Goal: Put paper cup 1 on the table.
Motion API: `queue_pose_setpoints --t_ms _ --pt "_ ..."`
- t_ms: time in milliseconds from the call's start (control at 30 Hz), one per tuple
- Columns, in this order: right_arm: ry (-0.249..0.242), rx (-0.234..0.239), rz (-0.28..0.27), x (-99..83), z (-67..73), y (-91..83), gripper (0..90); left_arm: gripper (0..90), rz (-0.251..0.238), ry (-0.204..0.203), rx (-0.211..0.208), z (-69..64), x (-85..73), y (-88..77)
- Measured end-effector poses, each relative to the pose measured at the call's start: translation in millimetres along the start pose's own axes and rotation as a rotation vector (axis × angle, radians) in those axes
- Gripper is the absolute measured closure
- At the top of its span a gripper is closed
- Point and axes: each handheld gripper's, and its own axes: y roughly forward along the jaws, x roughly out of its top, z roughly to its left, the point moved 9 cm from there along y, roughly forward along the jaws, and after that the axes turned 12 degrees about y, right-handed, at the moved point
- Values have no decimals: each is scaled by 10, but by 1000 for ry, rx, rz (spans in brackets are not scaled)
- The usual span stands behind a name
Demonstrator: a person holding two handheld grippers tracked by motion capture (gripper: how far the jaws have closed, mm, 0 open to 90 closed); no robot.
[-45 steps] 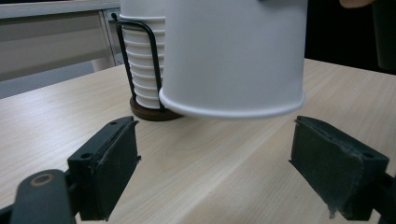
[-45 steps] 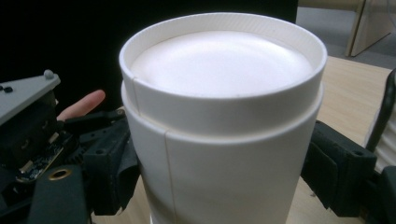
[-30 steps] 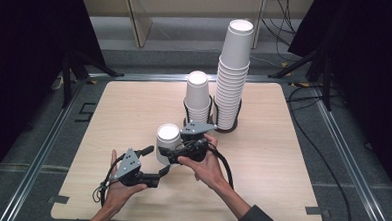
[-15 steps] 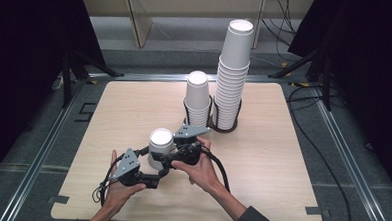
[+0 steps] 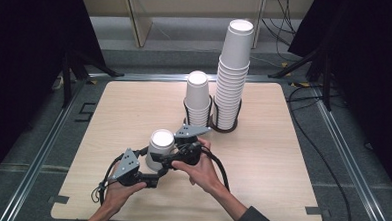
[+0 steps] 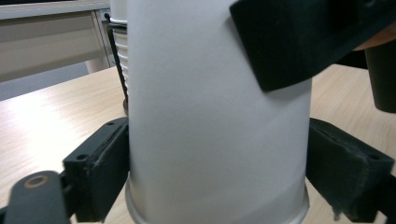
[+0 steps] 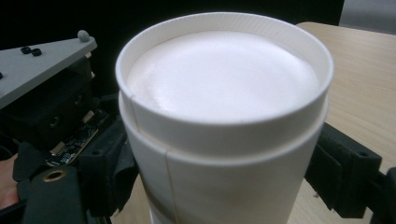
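While both grippers' fingers clasp it, the white paper cup [image 5: 160, 149] stands upside down, two nested.

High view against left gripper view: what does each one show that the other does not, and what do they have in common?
The high view adds the whole table and two cup stacks side by side, the tall stack and the shorter stack. The left gripper view adds the close contact: the left gripper, whose jaws have just been closing, presses on the paper cup near its downward rim. Both show that upside-down cup, the right gripper at its upper part, and stacked cups behind it.
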Motion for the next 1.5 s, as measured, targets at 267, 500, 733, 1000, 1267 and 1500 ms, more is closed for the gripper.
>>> queue_pose_setpoints --t_ms 267,500,733,1000,1267,1500 --pt "-35 -13 15 56 -19 -85 158 163 39 68 6 22 -13 -32" --pt "-67 -14 73 128 -15 -285 156 170 108 136 -3 1 -73 -65" --pt "-35 14 115 71 -31 -288 158 174 106 200 -21 -78 -48 -51" --pt "-47 22 144 25 -18 -280 226 173 122 250 -42 -144 -48 -47" --pt "-28 47 130 72 -4 -352 254 104 19 171 -49 -128 15 -56" --pt "30 90 72 195 -18 -476 258 69 -55 101 -37 -53 92 -114"
